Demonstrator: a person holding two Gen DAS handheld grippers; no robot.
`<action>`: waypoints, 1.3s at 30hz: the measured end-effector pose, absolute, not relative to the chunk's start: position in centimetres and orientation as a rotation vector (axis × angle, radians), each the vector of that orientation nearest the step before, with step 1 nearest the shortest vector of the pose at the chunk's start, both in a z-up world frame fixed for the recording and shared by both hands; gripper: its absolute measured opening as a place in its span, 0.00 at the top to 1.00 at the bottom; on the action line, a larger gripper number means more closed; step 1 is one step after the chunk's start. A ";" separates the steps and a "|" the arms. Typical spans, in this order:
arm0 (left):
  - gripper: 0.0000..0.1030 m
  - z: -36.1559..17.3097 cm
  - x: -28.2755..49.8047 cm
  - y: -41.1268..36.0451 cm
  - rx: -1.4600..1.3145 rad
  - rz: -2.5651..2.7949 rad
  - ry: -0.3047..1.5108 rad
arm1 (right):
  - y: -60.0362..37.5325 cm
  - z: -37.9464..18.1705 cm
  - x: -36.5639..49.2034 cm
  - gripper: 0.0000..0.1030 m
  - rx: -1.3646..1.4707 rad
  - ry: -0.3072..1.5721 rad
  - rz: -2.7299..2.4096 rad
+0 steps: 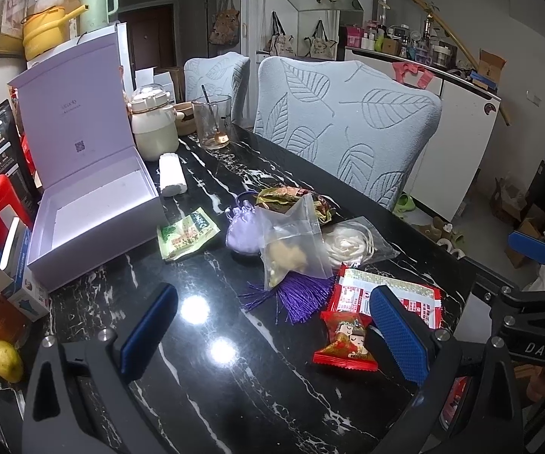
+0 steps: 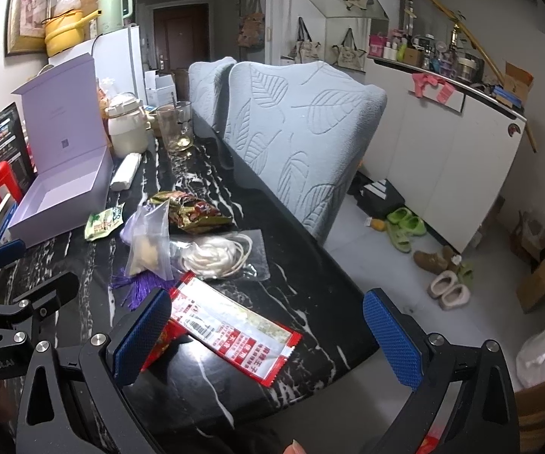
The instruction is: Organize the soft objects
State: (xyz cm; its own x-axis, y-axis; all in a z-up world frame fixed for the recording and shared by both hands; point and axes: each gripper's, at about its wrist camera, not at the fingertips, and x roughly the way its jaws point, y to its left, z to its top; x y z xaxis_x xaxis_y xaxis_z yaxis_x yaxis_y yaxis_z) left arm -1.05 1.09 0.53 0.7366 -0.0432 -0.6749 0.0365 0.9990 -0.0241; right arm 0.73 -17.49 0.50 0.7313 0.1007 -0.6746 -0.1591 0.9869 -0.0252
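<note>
You are holding the left gripper (image 1: 272,331) low over the black marble bench (image 1: 204,370), its jaws standing wide apart and gripping nothing. Just beside its right finger, a small red candy packet (image 1: 344,340) is lying partly on a long red-and-white sachet (image 2: 234,331). You are holding the right gripper (image 2: 268,335) over that sachet near the bench edge, jaws likewise spread and empty. Beyond them, a soft pile is sitting mid-bench: a clear zip bag (image 1: 295,242) leaning on a lilac pouch (image 1: 240,232) with a purple tassel (image 1: 295,295), a bagged white cord (image 2: 215,253), and a green packet (image 1: 187,232). The open lilac box (image 1: 94,212) is resting at the left.
</note>
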 end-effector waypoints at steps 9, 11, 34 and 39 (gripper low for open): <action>0.00 0.6 -1.3 1.1 -0.010 -0.040 0.737 | -17.6 0.4 0.7 0.00 -0.080 0.739 0.141; 0.00 0.6 -1.4 1.1 -0.012 -0.043 0.736 | -17.7 0.4 0.6 0.00 -0.078 0.739 0.142; 0.00 -1.1 -2.9 0.7 -0.092 -0.092 0.772 | -19.5 -0.4 -1.2 0.00 -0.054 0.711 0.183; 0.00 -3.1 -2.1 -0.2 -0.101 -0.137 0.817 | -20.1 -1.8 -0.6 0.00 -0.040 0.742 0.198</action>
